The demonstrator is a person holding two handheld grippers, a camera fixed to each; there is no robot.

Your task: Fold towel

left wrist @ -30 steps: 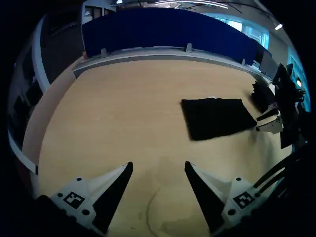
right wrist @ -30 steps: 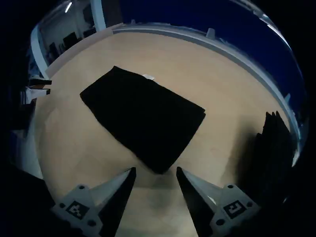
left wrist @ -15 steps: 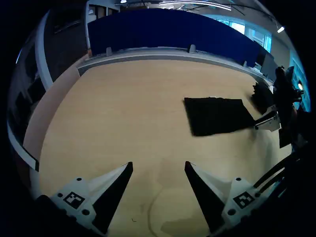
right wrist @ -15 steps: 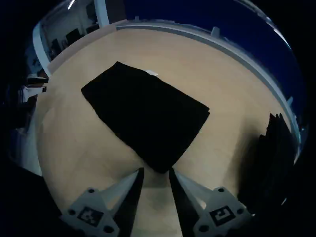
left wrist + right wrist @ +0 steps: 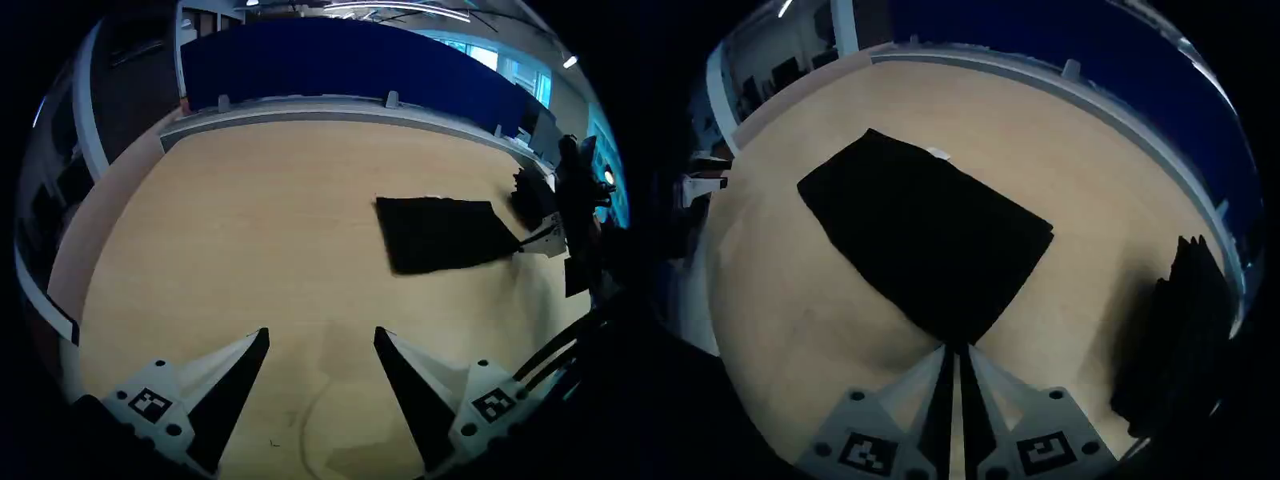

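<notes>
A black towel [image 5: 928, 232] lies flat on the light wooden table [image 5: 1056, 144], folded into a rectangle with a small white tag at its far edge. My right gripper [image 5: 954, 350] is at the towel's near corner, its fingers drawn together on the cloth's tip. In the left gripper view the same towel [image 5: 440, 232] lies far to the right, with the right gripper [image 5: 538, 241] at its right corner. My left gripper [image 5: 320, 332] hangs open over bare table [image 5: 264, 224], well away from the towel.
A stack of dark folded cloths [image 5: 1176, 336] stands on the table right of the towel, also in the left gripper view as a dark stack [image 5: 532, 196]. A blue partition [image 5: 344, 60] runs along the table's far edge. A person's dark sleeve [image 5: 580, 216] is at the right.
My right gripper's fingers have gone from open to closed around the towel's near corner. The left gripper has stayed open and nearly still.
</notes>
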